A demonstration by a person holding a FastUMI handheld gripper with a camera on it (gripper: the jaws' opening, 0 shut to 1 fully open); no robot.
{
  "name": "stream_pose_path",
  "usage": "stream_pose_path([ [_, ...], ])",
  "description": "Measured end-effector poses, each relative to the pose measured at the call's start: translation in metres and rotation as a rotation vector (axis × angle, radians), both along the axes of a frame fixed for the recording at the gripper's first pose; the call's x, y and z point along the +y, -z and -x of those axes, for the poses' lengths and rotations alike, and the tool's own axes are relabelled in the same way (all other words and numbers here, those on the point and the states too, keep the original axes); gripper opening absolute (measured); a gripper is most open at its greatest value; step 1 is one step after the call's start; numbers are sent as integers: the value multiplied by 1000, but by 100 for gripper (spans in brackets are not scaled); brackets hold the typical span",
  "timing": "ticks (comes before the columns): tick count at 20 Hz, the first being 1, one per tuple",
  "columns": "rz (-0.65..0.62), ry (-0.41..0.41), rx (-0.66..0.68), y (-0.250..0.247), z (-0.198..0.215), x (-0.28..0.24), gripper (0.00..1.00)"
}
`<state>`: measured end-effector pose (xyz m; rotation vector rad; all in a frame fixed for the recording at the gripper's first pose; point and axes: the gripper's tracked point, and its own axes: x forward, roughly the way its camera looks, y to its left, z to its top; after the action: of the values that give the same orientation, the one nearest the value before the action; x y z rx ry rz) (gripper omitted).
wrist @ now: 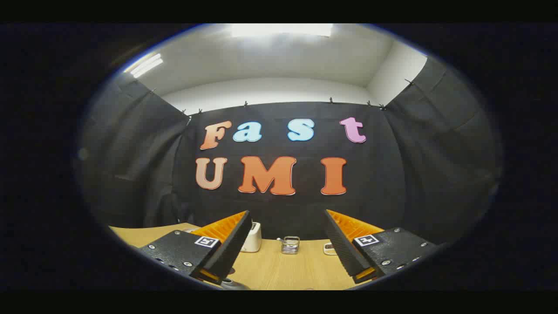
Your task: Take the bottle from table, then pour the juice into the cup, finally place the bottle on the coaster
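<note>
My gripper [287,212] is open, its two fingers spread wide with nothing between them, held level above a wooden table [279,270]. Beyond the fingers, at the table's far edge, stands a small clear cup [290,245]. To its left a white bottle-like object [252,237] stands upright, partly hidden by the left finger [226,244]. To the cup's right lies a small pale round coaster [329,248], partly hidden behind the right finger [344,244]. All three are well ahead of the fingertips.
The booth's black cloth wall [392,183] rises right behind the table's far edge and wraps both sides. A dark rounded object [233,284] pokes in at the near edge below the left finger. Bare wood lies between the fingers and the cup.
</note>
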<state>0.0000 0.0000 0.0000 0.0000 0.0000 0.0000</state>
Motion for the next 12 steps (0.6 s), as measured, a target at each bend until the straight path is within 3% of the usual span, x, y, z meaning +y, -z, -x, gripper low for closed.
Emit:
stream_pose_path([
  [8, 36, -15, 4, -9, -6, 10, 97],
  [12, -31, -44, 7, -18, -6, 22, 97],
])
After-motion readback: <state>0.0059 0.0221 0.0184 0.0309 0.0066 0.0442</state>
